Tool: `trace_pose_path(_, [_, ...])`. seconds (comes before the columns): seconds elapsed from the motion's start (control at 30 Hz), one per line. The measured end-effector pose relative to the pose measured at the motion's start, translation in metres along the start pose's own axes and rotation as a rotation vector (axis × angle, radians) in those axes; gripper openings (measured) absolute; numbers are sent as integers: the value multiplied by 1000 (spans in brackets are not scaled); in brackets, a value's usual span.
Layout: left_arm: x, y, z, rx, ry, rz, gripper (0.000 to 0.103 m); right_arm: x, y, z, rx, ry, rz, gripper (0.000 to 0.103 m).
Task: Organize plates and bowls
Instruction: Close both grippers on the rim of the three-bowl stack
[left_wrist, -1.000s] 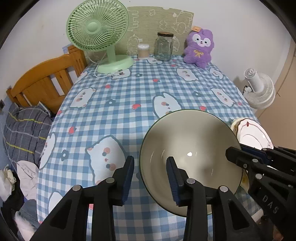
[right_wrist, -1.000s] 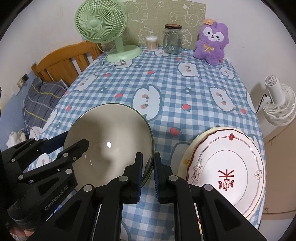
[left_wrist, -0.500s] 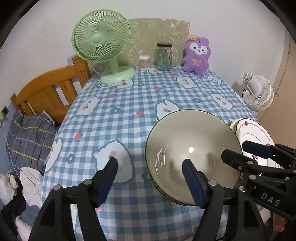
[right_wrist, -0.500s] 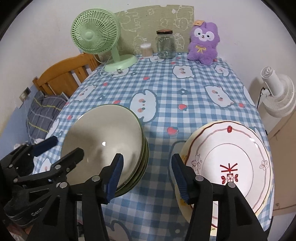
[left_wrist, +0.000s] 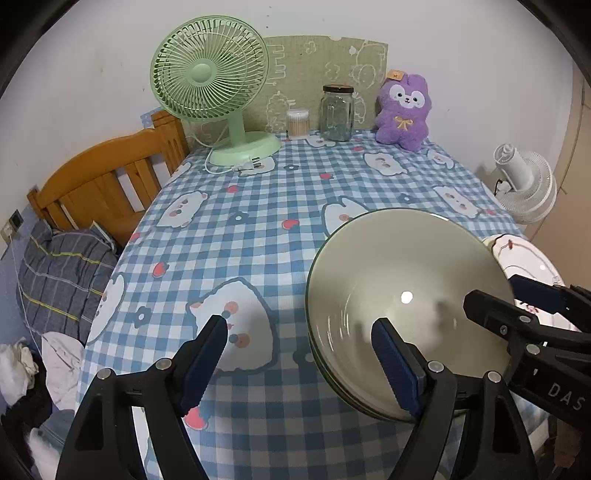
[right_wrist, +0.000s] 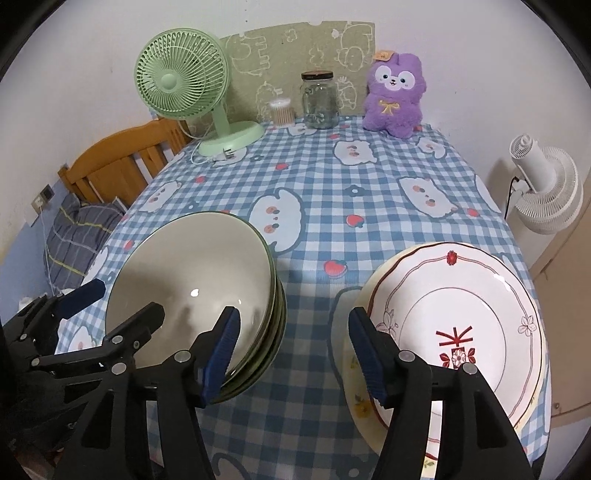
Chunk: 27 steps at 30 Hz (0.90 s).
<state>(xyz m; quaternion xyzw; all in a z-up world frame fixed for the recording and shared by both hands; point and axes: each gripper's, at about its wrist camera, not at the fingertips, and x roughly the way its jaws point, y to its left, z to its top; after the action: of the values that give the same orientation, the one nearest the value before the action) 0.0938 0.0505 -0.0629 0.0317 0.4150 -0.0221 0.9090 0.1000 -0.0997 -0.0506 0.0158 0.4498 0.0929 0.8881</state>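
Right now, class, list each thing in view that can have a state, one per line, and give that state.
Bowls: nested in one stack, upright, empty.
Plates: stacked, face up, at the table's near edge.
Left gripper: open, just been opening, nothing between its jaws.
Right gripper: open, just been opening, nothing between its jaws.
Jar: upright, lid on.
Green fan: upright; running or not, cannot tell.

Most of the table is wide open through the middle. Bowls and plates crowd the near edge with a gap between them, and the fan, jar and plush line the far edge.
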Motion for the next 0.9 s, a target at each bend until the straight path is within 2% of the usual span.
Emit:
trace_pose_path(0.2, [11, 1, 0, -22, 6, 3, 81, 13, 1, 3, 11, 25, 1, 64])
trace_pose_path(0.4, [22, 7, 4, -75, 49, -35, 73, 26, 1, 3, 27, 37, -3, 63])
trace_pose_path(0.5, [26, 5, 4, -76, 61, -50, 64, 32, 5, 5, 21, 47, 5, 57])
trace_pose_path(0.57, [24, 2, 3, -59, 42, -48, 60, 35, 6, 5, 19, 52, 1, 53])
trace_pose_path(0.83, [25, 2, 2, -94, 29, -83, 48, 37, 2, 3, 81, 48, 9, 52])
trace_pose_path(0.9, [25, 0, 2, -86, 23, -94, 42, 38, 2, 3, 83, 50, 13, 52])
